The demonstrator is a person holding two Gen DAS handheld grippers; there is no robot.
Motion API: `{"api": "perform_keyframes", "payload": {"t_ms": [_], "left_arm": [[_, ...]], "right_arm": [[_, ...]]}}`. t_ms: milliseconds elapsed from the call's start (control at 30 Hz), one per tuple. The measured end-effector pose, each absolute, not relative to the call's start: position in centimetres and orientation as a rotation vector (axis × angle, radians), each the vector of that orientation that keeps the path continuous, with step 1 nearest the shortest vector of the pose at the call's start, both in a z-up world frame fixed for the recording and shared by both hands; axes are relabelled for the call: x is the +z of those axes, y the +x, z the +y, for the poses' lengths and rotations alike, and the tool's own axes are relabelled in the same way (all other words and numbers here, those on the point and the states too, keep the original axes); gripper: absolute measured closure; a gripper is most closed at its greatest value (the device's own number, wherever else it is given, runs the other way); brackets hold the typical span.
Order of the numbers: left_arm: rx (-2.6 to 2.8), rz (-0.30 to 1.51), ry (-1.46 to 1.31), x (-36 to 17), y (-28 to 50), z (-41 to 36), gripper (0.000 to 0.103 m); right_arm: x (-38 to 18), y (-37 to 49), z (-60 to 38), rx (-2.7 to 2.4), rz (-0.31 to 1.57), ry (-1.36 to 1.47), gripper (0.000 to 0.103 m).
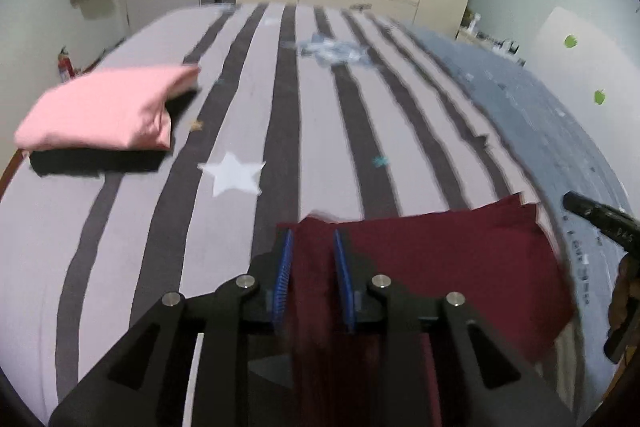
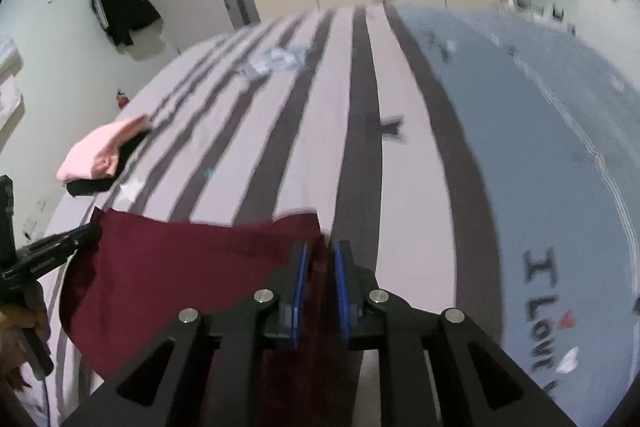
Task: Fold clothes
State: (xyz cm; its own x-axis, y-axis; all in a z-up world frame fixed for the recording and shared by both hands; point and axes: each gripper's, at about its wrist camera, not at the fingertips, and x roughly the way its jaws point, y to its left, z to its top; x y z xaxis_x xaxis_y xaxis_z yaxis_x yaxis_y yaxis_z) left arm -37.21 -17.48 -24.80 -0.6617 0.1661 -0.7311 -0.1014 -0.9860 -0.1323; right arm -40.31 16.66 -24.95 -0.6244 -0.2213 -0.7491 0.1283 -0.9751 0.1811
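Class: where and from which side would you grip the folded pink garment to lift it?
Grip the folded pink garment at its thick open edge facing the bed's middle, coming in level from that side; the layers stack there above the black garment.

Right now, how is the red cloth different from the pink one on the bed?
The red cloth is dark and is being held at two spots, by the left gripper and the right gripper; the pink cloth is light and nothing touches it. The red one is spread out wide, while the pink one is folded into a neat bundle on top of a black cloth. Both are over the striped bed sheet.
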Motion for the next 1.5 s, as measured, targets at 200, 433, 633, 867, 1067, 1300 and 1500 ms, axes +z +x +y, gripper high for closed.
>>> {"api": "perform_keyframes", "payload": {"t_ms": [200, 433, 633, 867, 1067, 1300, 1500], "left_arm": [[2.694, -0.198, -1.131, -23.5, -34.4, -14.2, 0.084], [2.723, -0.213, -1.150, -29.3, -34.9, -11.6, 0.084], [2.754, -0.188, -1.159, -32.3, -35.7, -11.3, 0.083], [2.800, -0.226, -1.194, -30.4, -36.0, -15.4, 0.084], [2.758, -0.151, -1.265, -31.9, -36.8, -16.4, 0.092], [2.778, -0.139, -1.179, -27.3, -38.5, -15.5, 0.091], [2.703, -0.125, -1.377, -31.0, -43.4, -16.3, 0.091]], "right_arm": [[-24.3, -37.8, 12.9, -2.635, -0.092, 1.151, 0.090], [-28.3, -35.8, 6.9, -2.631, -0.056, 1.076, 0.089], [-33.2, -37.2, 7.0, -2.638, -0.086, 1.126, 0.080], [-31.0, -37.4, 9.1, -2.684, -0.078, 1.134, 0.083], [-32.6, -38.9, 13.9, -2.681, -0.145, 1.202, 0.082], [-29.2, -39.4, 14.1, -2.708, -0.098, 1.166, 0.079], [-30.7, -42.7, 13.0, -2.637, -0.013, 1.255, 0.082]]}}
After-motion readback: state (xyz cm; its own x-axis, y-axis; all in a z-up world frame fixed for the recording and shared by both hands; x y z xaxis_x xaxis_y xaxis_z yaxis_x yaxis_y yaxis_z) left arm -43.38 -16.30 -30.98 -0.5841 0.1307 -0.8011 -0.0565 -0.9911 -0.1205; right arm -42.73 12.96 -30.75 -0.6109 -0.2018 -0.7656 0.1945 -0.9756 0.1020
